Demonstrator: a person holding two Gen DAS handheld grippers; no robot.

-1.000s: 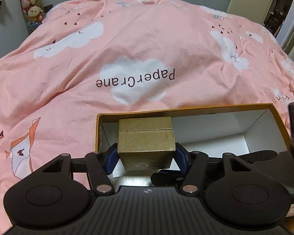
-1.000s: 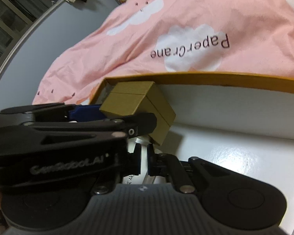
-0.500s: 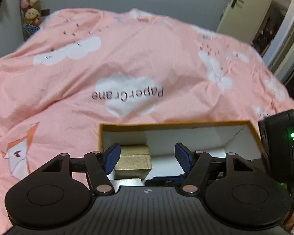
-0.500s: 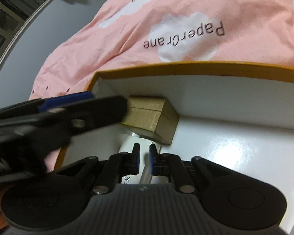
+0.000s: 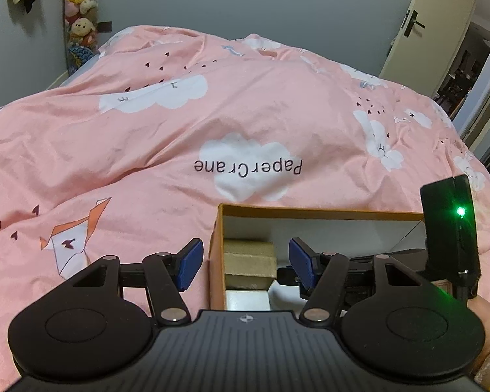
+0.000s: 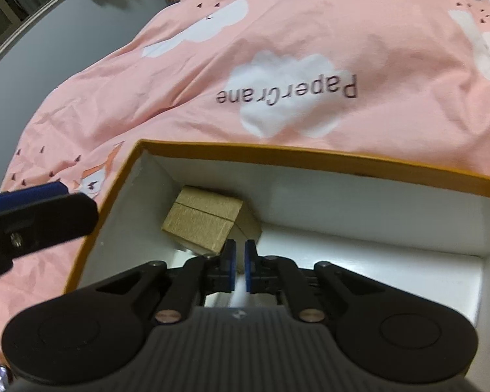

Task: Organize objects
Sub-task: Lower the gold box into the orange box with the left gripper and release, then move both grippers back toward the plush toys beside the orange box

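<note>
Since the earlier frames, the left hand-held gripper (image 5: pixel 243 266) has let go of the gold box (image 5: pixel 249 265), which it held clamped a second ago, and has backed up and out of the tray.

From the left wrist view, its blue pads (image 5: pixel 189 263) stand wide apart with nothing between them. The gold box rests inside the orange-rimmed tray (image 5: pixel 320 213), in the near-left corner against the wall. The tray lies on the bed (image 5: pixel 147 150), under a pink quilt. The other gripper's body with its green light shows at the right edge.

From the right wrist view, the right hand-held gripper (image 6: pixel 240 269) hangs over the tray's white floor, its pads nearly together; something pale seems to sit between them, but whether it is gripped cannot be told. The box (image 6: pixel 205 225) sits slightly askew in the corner.

The placing step looks done. The next move likely calls for fetching another item, or nudging the box square.

Count: one gold box, one tray, two grippers.
</note>
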